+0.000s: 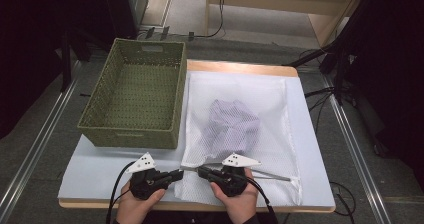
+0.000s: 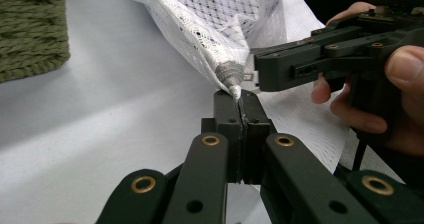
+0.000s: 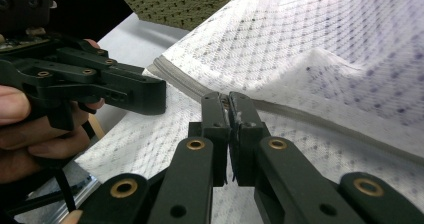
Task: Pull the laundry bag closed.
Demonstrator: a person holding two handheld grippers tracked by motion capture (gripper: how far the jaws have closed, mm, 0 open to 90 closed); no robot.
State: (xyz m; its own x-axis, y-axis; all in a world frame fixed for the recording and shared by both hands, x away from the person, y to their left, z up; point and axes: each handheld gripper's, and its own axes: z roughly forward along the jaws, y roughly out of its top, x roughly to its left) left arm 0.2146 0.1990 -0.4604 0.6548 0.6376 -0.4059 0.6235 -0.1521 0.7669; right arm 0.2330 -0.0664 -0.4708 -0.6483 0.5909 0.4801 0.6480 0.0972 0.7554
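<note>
Tabletop holds green basket (image 1: 131, 95) beside mesh bag (image 1: 240, 134) containing lilac cloth (image 1: 232, 124)

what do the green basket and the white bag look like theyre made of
The green rectangular basket looks like woven cord or paper rope, matte, judging by its braided rim and perforated weave. The white zippered bag appears to be fine synthetic mesh: see-through, with a lilac garment showing inside.

A basket (image 1: 134, 98) sits at left centre; a mesh bag (image 1: 245, 134) lies to its right, a garment (image 1: 234, 126) inside.
</note>
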